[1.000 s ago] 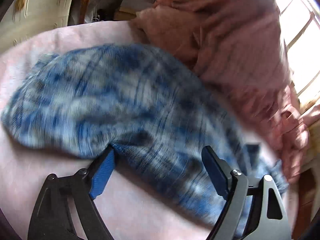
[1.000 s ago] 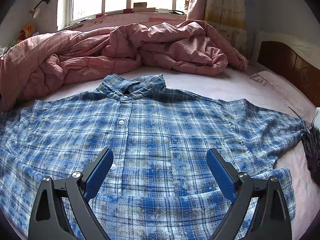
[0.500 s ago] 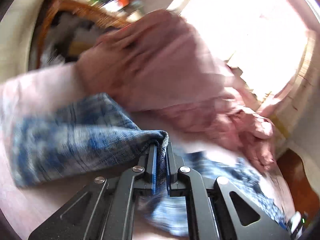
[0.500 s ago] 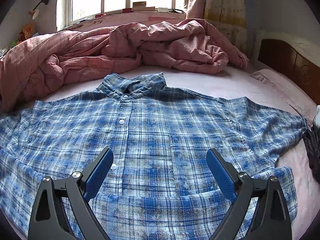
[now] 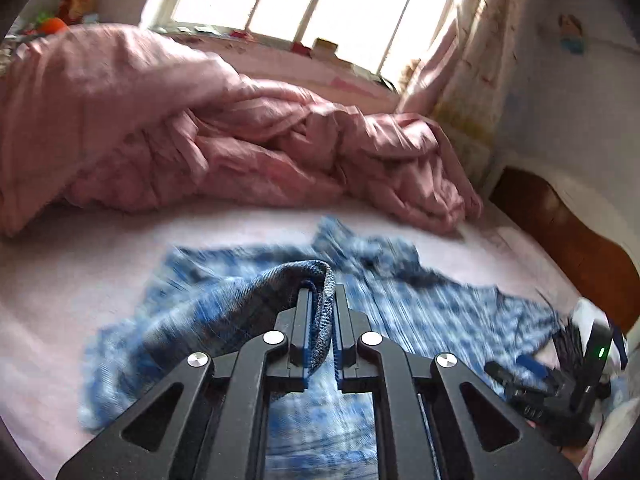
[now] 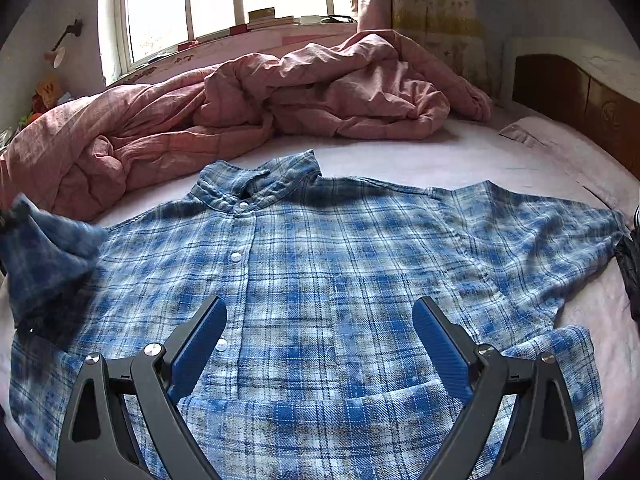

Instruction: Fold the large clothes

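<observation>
Left gripper (image 5: pixel 321 300) fingers pinching plaid shirt (image 6: pixel 320 280) sleeve fold, just closed; right gripper (image 6: pixel 320 320) fingers spread above shirt front.

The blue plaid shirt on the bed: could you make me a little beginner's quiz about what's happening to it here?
1. True or false: the left gripper is shut on a sleeve of the blue plaid button-up shirt.
2. The right gripper over the shirt is: A) open and holding nothing, B) clamped on the collar, C) holding a book.
3. What lies crumpled behind the shirt, under the window?

Key: 1 true; 2 A; 3 the rumpled pink quilt.
</observation>
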Demonstrator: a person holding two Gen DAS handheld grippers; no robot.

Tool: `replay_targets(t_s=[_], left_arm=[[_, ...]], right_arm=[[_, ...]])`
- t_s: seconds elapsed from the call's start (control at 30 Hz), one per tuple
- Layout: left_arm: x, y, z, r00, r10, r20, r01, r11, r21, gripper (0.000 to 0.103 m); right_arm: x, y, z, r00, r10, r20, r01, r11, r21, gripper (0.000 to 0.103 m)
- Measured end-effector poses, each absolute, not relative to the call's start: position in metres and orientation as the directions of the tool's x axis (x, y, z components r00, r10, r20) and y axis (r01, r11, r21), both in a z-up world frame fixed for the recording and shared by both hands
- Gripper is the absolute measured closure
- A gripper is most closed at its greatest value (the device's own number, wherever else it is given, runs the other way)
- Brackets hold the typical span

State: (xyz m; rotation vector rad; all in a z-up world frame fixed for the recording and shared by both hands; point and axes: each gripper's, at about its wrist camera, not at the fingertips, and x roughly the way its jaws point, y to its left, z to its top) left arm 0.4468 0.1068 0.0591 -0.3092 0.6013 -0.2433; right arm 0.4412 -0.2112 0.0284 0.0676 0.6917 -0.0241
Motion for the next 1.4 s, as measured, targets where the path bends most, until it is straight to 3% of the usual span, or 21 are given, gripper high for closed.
replay_targets(t_s=[0.03,0.07,0.1,0.2,0.3,0.4,0.57,0.63,0.73,0.8,0.83,0.87,0.97,1.13,1.23,1.4], left_arm=[[0.447,0.1,0.046,0.778,-0.339,-0.529,0.156,0.92,-0.36,0.073],[0.446,0.095,0.034,0.752,-0.365,-0.548,0.182,0.915,-0.36,0.044],[0.44,0.09,0.028,0.748,-0.357,-0.56,0.187,0.922,-0.338,0.036],[0.421,0.091,0.037,0.784,-0.258,-0.564,0.151,0.961,-0.23,0.034],[0.394,0.123,0.065,0.833,-0.283,-0.475,0.124,0.933,-0.338,0.03],[0.373,0.165,0.082,0.887,-0.209,-0.412,0.044,0.926,-0.375,0.024],[0.4,0.232,0.052,0.814,-0.131,-0.566,-0.132,0.907,-0.401,0.024],[0.416,0.253,0.024,0.742,-0.123,-0.659,-0.221,0.883,-0.414,0.025],[0.432,0.269,-0.012,0.672,-0.233,-0.703,-0.234,0.834,-0.5,0.027],[0.435,0.267,-0.024,0.655,-0.275,-0.703,-0.224,0.819,-0.529,0.054],[0.433,0.264,-0.025,0.661,-0.279,-0.697,-0.21,0.823,-0.528,0.08],[0.431,0.26,-0.022,0.672,-0.255,-0.695,-0.204,0.839,-0.505,0.089],[0.426,0.237,-0.004,0.737,-0.209,-0.643,-0.127,0.892,-0.434,0.093],[0.412,0.207,0.022,0.796,-0.291,-0.53,0.054,0.907,-0.418,0.095],[0.407,0.192,0.029,0.824,-0.221,-0.522,0.033,0.938,-0.345,0.093],[0.412,0.197,0.025,0.825,-0.256,-0.504,0.038,0.915,-0.402,0.093]], right_arm=[[0.441,-0.211,0.028,0.771,-0.007,-0.637,0.047,0.998,0.046,0.008],[0.441,-0.211,0.029,0.774,-0.014,-0.633,0.048,0.998,0.036,0.008],[0.44,-0.211,0.03,0.777,-0.017,-0.629,0.048,0.998,0.032,0.008],[0.438,-0.213,0.033,0.783,-0.004,-0.621,0.046,0.998,0.05,0.008],[0.437,-0.211,0.034,0.787,-0.013,-0.617,0.048,0.998,0.04,0.008],[0.438,-0.207,0.031,0.787,-0.029,-0.616,0.055,0.998,0.024,0.008],[0.438,-0.195,0.026,0.781,0.0,-0.624,0.017,1.0,0.022,0.008],[0.435,-0.189,0.027,0.789,-0.002,-0.614,0.005,1.0,0.003,0.008],[0.432,-0.182,0.028,0.795,-0.008,-0.606,-0.008,1.0,-0.024,0.008],[0.432,-0.18,0.027,0.793,-0.01,-0.609,-0.012,0.999,-0.031,0.008],[0.433,-0.179,0.026,0.791,-0.01,-0.611,-0.014,0.999,-0.034,0.008],[0.433,-0.178,0.025,0.79,-0.012,-0.613,-0.013,0.999,-0.037,0.008],[0.434,-0.179,0.023,0.787,-0.017,-0.616,-0.01,0.999,-0.041,0.008],[0.434,-0.179,0.024,0.79,-0.005,-0.613,-0.017,0.999,-0.03,0.008],[0.431,-0.178,0.027,0.797,0.007,-0.604,-0.029,0.999,-0.027,0.008],[0.43,-0.177,0.028,0.795,0.009,-0.607,-0.029,0.999,-0.023,0.008]])
